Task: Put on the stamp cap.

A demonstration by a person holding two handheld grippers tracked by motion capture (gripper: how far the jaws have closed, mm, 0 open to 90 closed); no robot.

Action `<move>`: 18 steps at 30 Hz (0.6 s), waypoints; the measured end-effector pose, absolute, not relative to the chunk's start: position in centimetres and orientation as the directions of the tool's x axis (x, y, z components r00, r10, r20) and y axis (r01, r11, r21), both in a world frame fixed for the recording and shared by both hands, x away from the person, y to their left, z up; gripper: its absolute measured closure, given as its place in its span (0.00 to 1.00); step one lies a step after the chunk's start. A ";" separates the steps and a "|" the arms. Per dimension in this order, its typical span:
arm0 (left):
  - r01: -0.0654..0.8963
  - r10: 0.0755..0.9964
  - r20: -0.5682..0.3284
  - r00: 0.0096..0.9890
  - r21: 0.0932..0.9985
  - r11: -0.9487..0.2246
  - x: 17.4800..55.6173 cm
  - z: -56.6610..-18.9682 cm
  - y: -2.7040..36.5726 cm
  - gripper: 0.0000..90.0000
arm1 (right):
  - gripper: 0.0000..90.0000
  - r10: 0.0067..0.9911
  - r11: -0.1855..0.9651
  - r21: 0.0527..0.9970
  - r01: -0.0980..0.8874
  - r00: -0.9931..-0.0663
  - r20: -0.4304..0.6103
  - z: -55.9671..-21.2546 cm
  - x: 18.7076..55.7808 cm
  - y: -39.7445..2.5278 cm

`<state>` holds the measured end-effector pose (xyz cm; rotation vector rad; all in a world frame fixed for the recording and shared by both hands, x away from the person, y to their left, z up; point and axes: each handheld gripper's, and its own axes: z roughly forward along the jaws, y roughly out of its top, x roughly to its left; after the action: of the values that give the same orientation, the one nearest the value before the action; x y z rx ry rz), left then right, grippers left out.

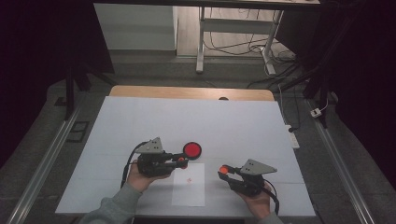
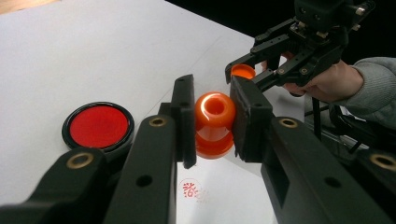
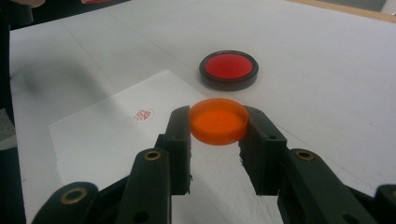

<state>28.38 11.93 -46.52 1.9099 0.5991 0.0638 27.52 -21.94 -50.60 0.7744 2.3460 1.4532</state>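
Fingers (image 2: 184,116) of the left gripper (image 2: 212,123) are clenching an orange stamp (image 2: 214,122), pressing on its waist from both sides while its hollow rounded top is facing the left gripper view. Seen from the high view, the left gripper (image 1: 183,161) is sitting at about seven o'clock from the table's middle, with the red ink pad (image 1: 192,150) lying just beside its tip at one o'clock. Below the stamp, a red seal print (image 2: 190,190) is showing on the white paper sheet (image 2: 224,200); in the high view that sheet (image 1: 188,192) is lying at six o'clock on the white table (image 1: 233,121), between the two hands.

Over at five o'clock, the right gripper (image 1: 224,171) is grasping a flat orange cap (image 3: 218,120) by its rim, and its fingers (image 3: 180,140) are closing on it from either side. From the right gripper view, the ink pad (image 3: 229,70) is lying on the table at twelve o'clock beyond the cap, apart from it, and the seal print (image 3: 143,114) is sitting at ten o'clock on the paper. Both grippers are pointing towards each other across the sheet, well apart.
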 end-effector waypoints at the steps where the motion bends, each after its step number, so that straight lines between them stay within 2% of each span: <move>1: 0.377 0.433 -0.230 0.872 0.879 -0.293 28.4 -46.5 11.9 0.80 | 0.72 0.570 0.353 0.887 0.296 -0.820 0.047 -50.6 27.5 -21.8; 18: 0.380 0.435 -0.231 0.870 0.877 -0.295 28.3 -46.7 11.7 0.80 | 0.72 0.527 0.372 0.888 0.271 -0.849 0.039 -50.6 27.2 -19.6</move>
<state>28.32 11.72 -46.75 1.9139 0.6028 0.0610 27.21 -19.57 -50.63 0.7097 2.3822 1.4692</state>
